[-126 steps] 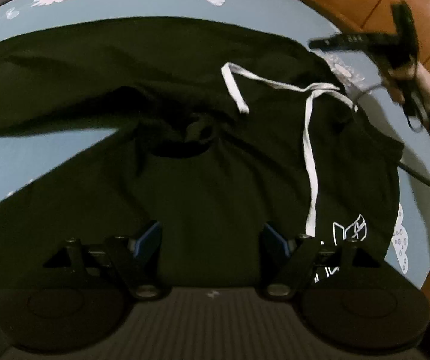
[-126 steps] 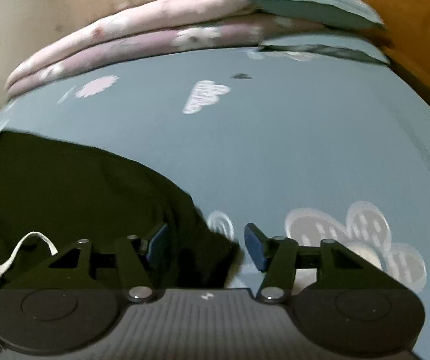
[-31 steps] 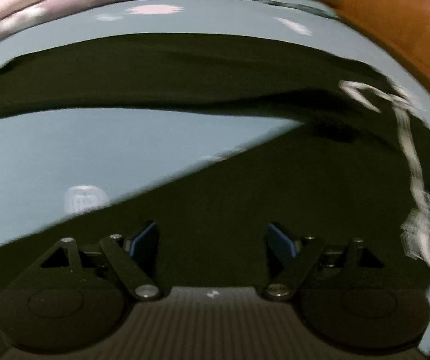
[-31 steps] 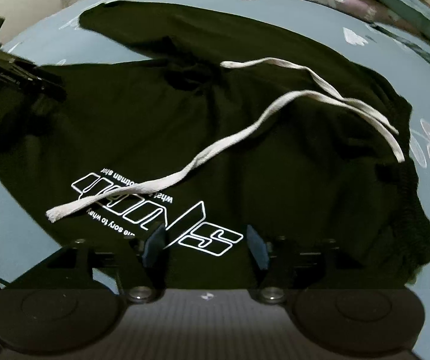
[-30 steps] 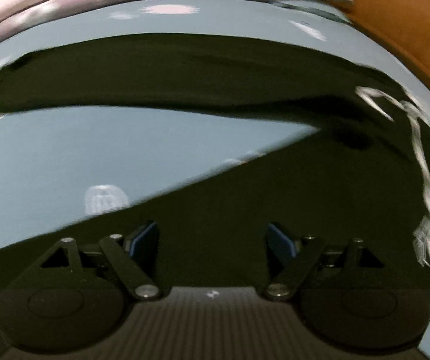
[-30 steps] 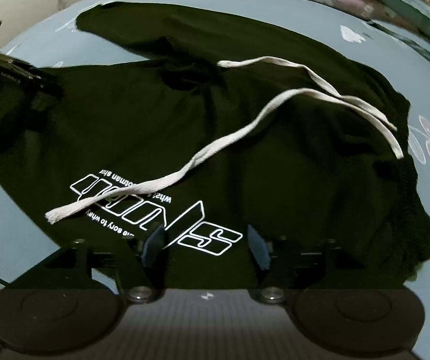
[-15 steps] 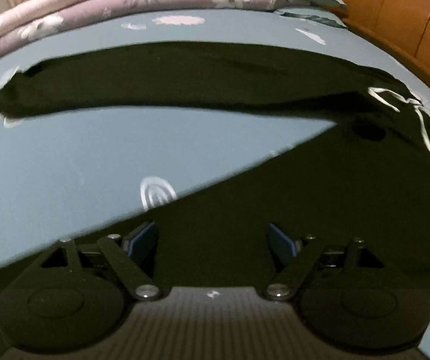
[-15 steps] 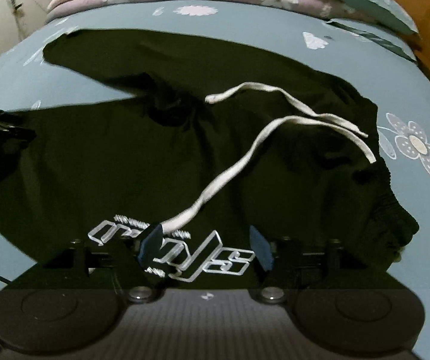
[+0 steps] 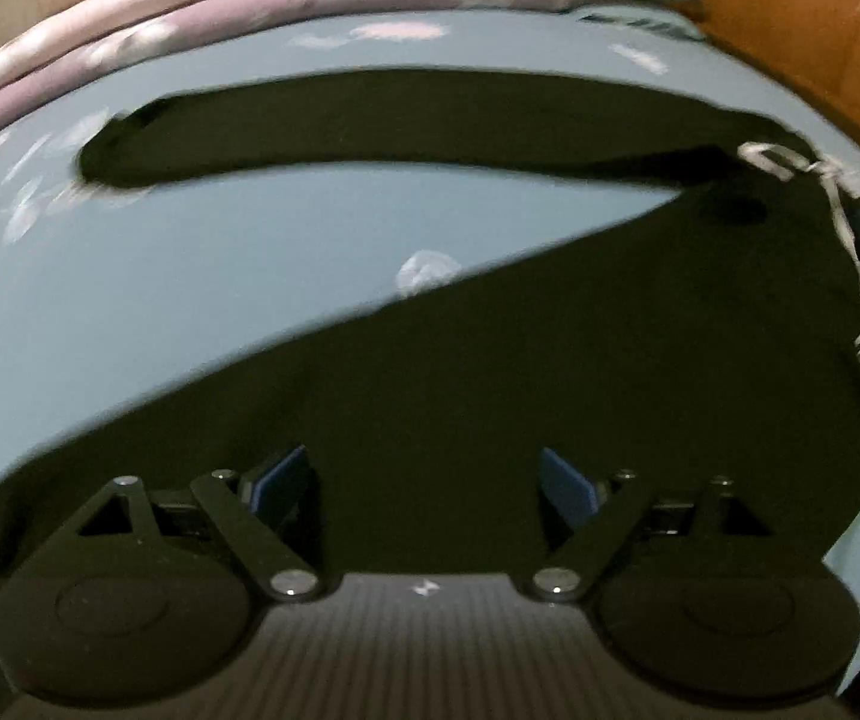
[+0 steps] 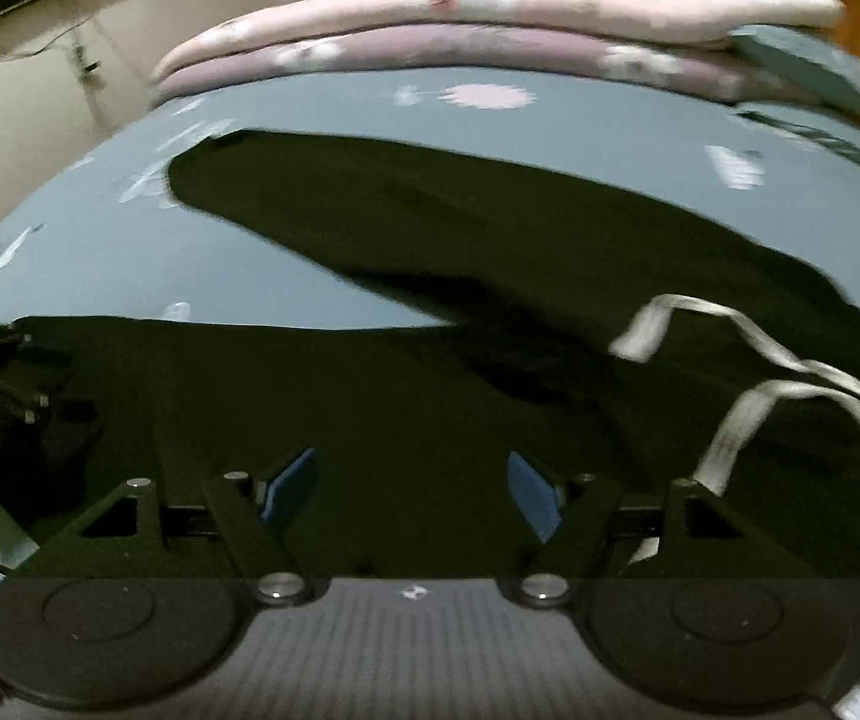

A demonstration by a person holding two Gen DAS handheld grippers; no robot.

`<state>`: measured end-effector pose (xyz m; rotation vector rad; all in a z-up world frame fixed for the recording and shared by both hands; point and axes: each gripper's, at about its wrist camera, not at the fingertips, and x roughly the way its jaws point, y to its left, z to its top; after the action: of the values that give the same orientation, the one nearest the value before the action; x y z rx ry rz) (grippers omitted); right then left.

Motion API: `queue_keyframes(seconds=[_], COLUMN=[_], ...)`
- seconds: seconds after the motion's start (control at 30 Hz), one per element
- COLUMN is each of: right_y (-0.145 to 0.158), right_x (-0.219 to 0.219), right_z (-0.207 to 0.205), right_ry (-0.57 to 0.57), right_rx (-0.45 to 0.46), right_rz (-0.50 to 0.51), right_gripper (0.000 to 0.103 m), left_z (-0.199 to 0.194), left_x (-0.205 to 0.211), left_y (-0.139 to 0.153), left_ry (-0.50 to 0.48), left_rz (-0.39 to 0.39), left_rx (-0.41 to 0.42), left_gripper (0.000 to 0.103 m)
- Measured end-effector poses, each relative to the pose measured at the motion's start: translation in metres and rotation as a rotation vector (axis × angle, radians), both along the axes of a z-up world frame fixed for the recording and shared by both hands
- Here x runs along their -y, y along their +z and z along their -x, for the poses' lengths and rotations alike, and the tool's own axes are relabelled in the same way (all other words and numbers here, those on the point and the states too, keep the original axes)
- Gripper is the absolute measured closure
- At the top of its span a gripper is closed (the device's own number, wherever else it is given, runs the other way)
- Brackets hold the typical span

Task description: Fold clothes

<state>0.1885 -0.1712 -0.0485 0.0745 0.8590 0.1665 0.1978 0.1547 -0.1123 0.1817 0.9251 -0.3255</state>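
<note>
Compared with half a second earlier, the far leg end of the black trousers [image 9: 490, 360] is seen nearer the middle of the left view, and in the right view the white printed lettering is no longer seen, while more of the legs is shown. The trousers are laid flat on the blue flowered bed sheet [image 9: 160, 276]. Their long axis is run from the waist with its white drawstring [image 10: 760, 372] at the right towards the leg ends at the left, the two legs being spread apart in a V. The left tongs [image 9: 424, 480] are held apart over the nearer leg, nothing being gripped. The right tongs [image 10: 409, 483] have just been widened further and are likewise apart above the fabric. Folded quilts [image 10: 490, 18] are stacked at the far edge of the bed.
</note>
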Motion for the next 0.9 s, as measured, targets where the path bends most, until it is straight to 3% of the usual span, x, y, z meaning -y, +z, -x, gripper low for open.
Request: queue_keyframes(seconds=[0.23, 0.4, 0.57, 0.7, 0.9], right_y=[-0.047, -0.065, -0.063, -0.051, -0.039], right_x=[-0.062, -0.074, -0.062, -0.064, -0.059], right_z=[-0.061, -0.097, -0.131, -0.120, -0.079], right_ry=[0.116, 0.095, -0.006, -0.006, 0.027], right_rx=[-0.067, -0.046, -0.055, -0.067, -0.099], right_rz=[0.020, 0.113, 0.095, 0.084, -0.015], right_gripper=[0.028, 0.013, 0.013, 0.013, 0.012], left_z=[0.036, 0.052, 0.062, 0.060, 0.022], left_x=[-0.049, -0.081, -0.096, -0.102, -0.109], left_y=[-0.007, -0.007, -0.005, 0.007, 0.018], left_ry=[0.134, 0.216, 0.236, 0.249, 0.254], left_rz=[-0.006, -0.007, -0.020, -0.006, 0.107], left_rx=[-0.018, -0.051, -0.097, -0.094, -0.014], left_gripper=[0.018, 0.013, 0.011, 0.012, 0.012])
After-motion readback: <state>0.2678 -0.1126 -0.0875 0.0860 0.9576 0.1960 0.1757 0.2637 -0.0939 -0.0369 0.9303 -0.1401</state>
